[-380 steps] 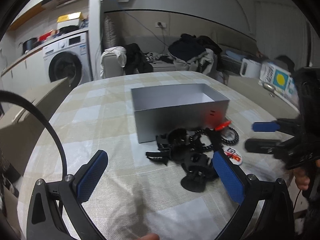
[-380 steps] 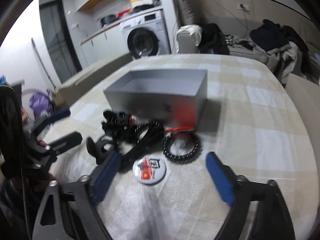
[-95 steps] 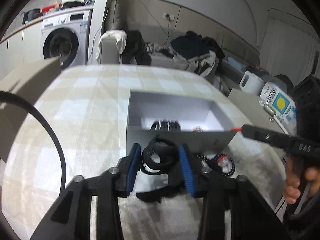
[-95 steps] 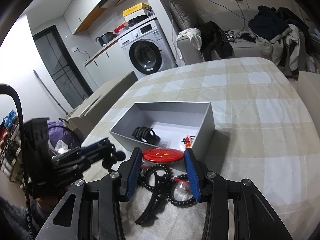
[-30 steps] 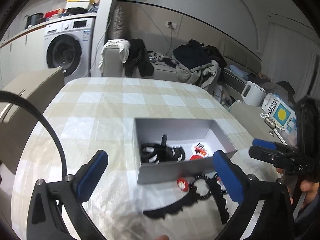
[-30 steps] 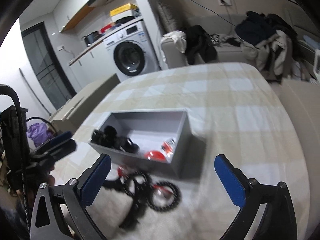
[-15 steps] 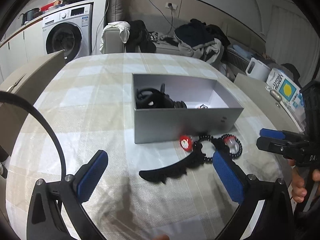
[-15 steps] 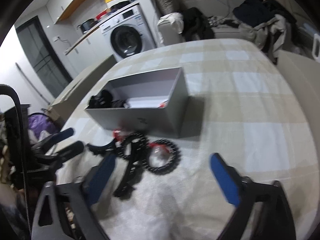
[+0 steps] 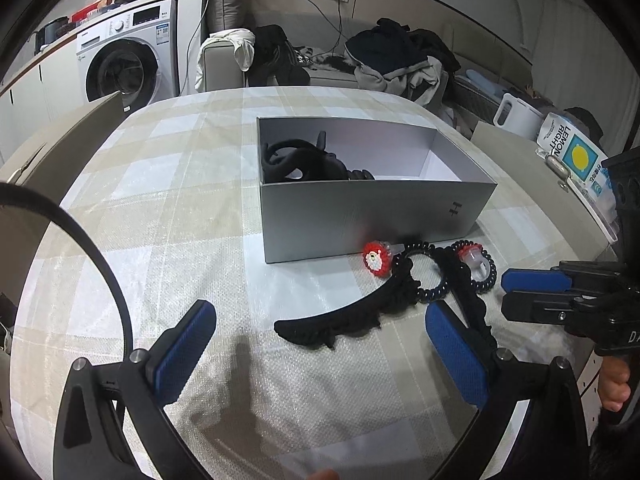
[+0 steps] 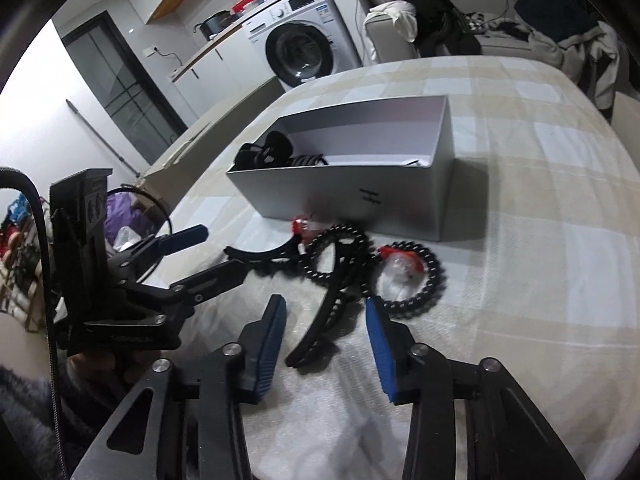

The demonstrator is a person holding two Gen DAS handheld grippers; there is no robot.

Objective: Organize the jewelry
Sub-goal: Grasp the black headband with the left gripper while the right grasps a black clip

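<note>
Two empty claws (image 9: pixel 320 336) (image 10: pixel 325 330) over headband (image 9: pixel 340 320).

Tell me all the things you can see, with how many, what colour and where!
box: one, grey, open, middle of the table
hair clips: a black heap, count unclear, inside the box's left end
headband: one, black, on the cloth before the box
coil hair ties: two, black, before the box
red charms: two, by the ties
tablecloth: one, beige checked
washing machine: one, white, far left
left tool: one, blue pads, open
right tool: one, blue pads, open over the headband
</note>
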